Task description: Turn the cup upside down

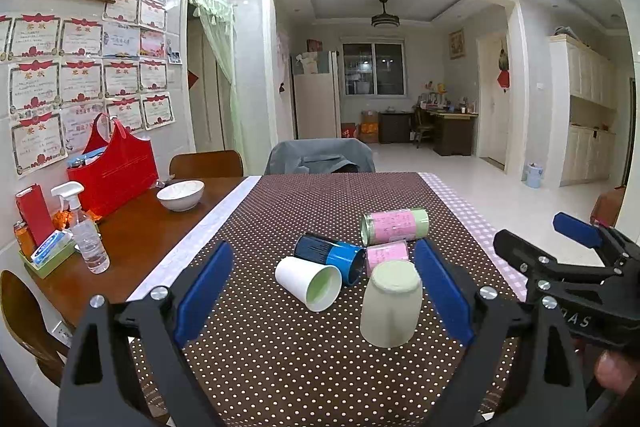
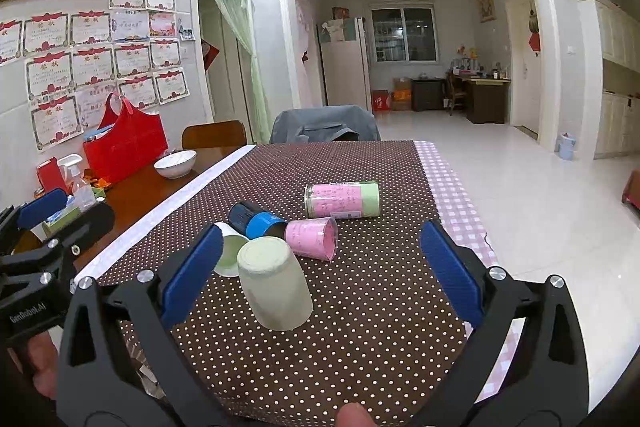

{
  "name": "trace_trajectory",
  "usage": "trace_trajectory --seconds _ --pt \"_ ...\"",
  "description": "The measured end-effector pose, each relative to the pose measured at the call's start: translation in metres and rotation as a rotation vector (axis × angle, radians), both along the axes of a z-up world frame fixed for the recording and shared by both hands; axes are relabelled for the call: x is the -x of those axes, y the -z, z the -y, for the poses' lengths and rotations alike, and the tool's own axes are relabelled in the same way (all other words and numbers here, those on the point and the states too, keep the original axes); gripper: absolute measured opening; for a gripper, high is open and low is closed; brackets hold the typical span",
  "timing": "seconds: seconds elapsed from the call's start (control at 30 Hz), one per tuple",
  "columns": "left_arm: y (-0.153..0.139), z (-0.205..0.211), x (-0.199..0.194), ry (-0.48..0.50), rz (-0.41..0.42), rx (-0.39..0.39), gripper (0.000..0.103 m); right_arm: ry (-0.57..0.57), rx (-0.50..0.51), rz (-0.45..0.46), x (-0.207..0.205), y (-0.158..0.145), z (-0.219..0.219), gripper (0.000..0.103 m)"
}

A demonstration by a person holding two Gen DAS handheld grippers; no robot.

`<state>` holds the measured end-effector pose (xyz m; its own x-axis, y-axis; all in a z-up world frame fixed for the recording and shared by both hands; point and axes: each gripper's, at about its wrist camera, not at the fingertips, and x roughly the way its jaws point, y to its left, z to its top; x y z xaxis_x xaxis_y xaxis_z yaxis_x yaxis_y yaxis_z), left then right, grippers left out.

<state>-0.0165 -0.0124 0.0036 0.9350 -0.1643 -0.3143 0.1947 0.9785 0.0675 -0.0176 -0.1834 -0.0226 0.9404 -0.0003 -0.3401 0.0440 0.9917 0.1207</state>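
Two spread grippers, left gripper (image 1: 324, 291) stamped "GenRobot.AI" and right gripper (image 2: 320, 275), flank the upside-down pale cup (image 2: 274, 289); can (image 2: 342, 200) writing unreadable.

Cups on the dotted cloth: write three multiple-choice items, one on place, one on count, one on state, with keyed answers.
1. Where is the white bowl?
A. bare wood left of the cloth
B. the chair
C. the floor

2. How many containers lie on their sides?
A. one
B. two
C. four

3. How does the pale green cup stand?
A. mouth up
B. upside down
C. on its side

Answers: 1 A, wood surrounds it. 2 C, white cup, blue cup, pink cup, pink-green canister. 3 B, its base faces up.
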Motion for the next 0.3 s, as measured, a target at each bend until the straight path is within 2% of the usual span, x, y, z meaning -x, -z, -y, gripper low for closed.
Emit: trace_trajectory --seconds 0.3 --pt "0.0009 -0.0012 -0.0056 -0.025 -0.021 -0.009 0.090 -0.002 -0.001 -0.001 -0.0003 0.0005 -0.0006 0.097"
